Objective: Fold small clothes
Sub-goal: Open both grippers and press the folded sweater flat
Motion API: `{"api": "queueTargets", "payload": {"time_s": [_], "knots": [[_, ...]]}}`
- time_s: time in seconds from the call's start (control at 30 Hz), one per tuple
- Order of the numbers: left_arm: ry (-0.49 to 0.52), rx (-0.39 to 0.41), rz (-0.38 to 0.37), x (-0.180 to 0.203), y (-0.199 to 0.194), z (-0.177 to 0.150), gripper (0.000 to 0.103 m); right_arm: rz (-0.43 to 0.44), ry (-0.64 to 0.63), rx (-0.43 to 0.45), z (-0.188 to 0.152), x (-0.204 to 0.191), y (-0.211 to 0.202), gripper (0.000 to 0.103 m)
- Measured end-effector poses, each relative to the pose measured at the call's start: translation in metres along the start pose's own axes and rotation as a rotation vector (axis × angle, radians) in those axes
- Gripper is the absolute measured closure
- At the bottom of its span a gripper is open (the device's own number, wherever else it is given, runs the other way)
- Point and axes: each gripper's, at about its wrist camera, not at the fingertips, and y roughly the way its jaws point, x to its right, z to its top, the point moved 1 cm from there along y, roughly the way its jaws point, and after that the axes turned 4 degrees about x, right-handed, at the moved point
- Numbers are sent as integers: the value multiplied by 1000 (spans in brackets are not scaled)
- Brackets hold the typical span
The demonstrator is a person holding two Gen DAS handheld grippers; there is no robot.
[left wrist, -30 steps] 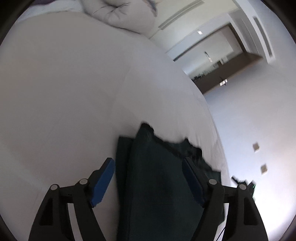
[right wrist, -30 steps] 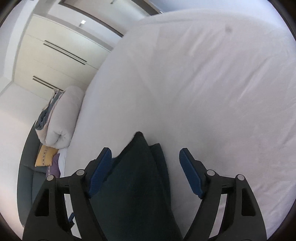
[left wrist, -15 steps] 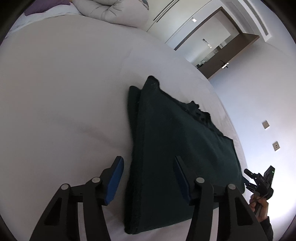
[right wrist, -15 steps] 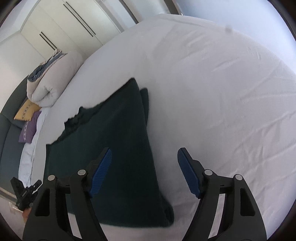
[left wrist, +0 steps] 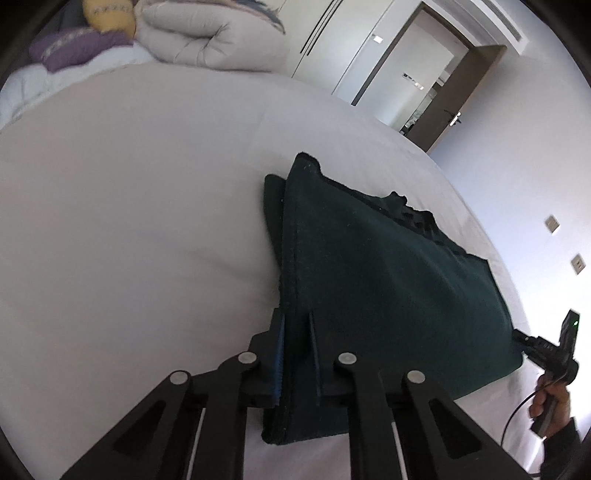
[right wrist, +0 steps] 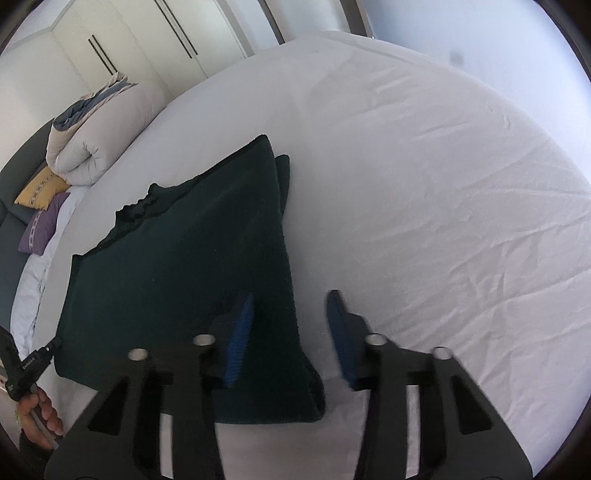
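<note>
Dark green garment, knit-textured, folded into a flat multi-layer panel, lies on the white bed sheet near the bed's near edge. One far corner peaks toward 12 o'clock in both wrist views; a rumpled edge shows along its far side. In the left view its long axis runs from 7 o'clock to 3 o'clock.

Left gripper: jaws closing, pads clamped on the garment's near corner edge. Right gripper: jaws closing, the opposite near corner between the pads, right pad not touching cloth.

Rolled duvet and purple pillow sit at 11 o'clock, well apart. Nothing obstructs the garment
</note>
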Motion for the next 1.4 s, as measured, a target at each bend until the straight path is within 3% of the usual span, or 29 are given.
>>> {"api": "queueTargets", "payload": {"time_s": [0.27,0.7,1.13,1.33,1.4], "knots": [[56,38,47,11,-11,-2,94,-41,-99,10,2,-13,-6,96],[70,49,57,8,-17,-15,98,-14,-58,6,-4,-4,-25,98],[17,7,48,-5,-7,-32,97,1,-13,-24,-16,12,-26,98],[3,-12,43,-10,-1,-33,96,-4,-13,-30,-18,13,-23,98],[-3,-13,43,-12,-1,-33,92,-2,-11,-30,-20,14,-22,98]]}}
